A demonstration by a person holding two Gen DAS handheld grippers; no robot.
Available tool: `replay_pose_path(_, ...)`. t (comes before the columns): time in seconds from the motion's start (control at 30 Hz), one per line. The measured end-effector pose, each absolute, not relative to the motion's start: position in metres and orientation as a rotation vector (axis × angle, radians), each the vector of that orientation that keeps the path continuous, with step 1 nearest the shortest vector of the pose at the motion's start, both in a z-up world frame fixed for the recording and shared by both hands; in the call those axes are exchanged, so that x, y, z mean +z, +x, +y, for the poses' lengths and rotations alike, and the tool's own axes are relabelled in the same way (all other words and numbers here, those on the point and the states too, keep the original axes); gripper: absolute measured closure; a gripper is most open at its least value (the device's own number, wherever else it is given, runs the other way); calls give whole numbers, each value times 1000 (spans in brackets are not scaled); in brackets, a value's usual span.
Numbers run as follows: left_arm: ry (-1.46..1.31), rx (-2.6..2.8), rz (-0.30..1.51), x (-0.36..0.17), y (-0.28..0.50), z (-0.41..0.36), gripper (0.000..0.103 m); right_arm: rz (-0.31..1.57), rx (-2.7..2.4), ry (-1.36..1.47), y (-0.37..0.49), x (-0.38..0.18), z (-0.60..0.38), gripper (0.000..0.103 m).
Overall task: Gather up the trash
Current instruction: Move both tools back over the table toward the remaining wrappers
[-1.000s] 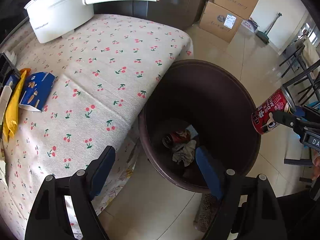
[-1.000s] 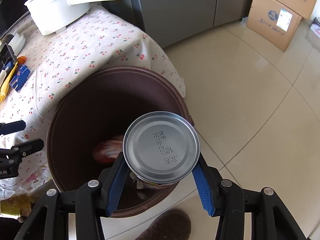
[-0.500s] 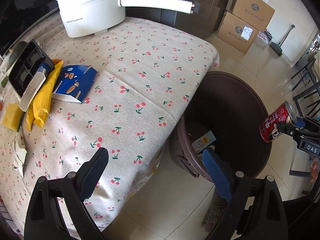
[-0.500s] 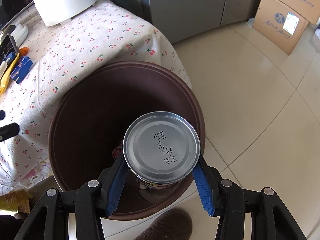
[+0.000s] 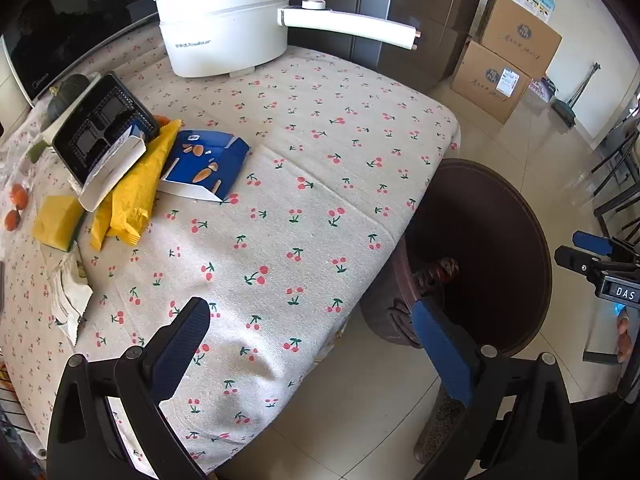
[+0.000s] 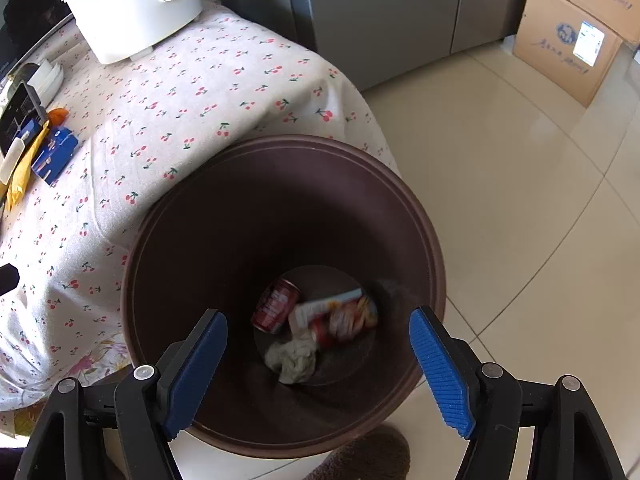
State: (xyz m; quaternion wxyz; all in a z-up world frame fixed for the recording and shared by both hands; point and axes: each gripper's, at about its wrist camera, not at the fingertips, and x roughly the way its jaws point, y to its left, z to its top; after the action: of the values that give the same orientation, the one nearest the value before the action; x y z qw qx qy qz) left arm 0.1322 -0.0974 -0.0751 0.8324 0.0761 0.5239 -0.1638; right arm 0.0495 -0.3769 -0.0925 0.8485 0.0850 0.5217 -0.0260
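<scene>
Both grippers (image 6: 318, 360) (image 5: 312, 344) gape empty; bin (image 6: 400, 184) contents (image 6: 316, 320) blurred.

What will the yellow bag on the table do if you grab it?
The yellow bag looks thin and crinkly, so it will probably flop and bend. It seems flat, so likely light. It lies partly under the white box, which may shift.

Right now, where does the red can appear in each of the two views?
Left wrist: only a blurred reddish shape deep in the brown bin, lower right; cannot confirm the can.
Right wrist: red can lies at the bin's bottom, lower centre, beside crumpled paper.
Shared landmark: white pot, top of both views.
</scene>
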Motion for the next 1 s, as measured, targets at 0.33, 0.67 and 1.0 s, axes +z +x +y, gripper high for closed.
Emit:
replay_pose_path(0.33, 120, -292, 1108, -69, 134, -64, 1, 1091, -33, 159, 60, -86, -356, 23)
replay_pose_path(0.67, 51, -236, 1103, -61, 135, -24, 1, 1071, 26, 109, 77, -74, -312, 22)
replay_pose_path(1.0, 7, -161, 1103, -59, 135, 25, 1, 1051, 88, 59, 98, -62, -262, 21)
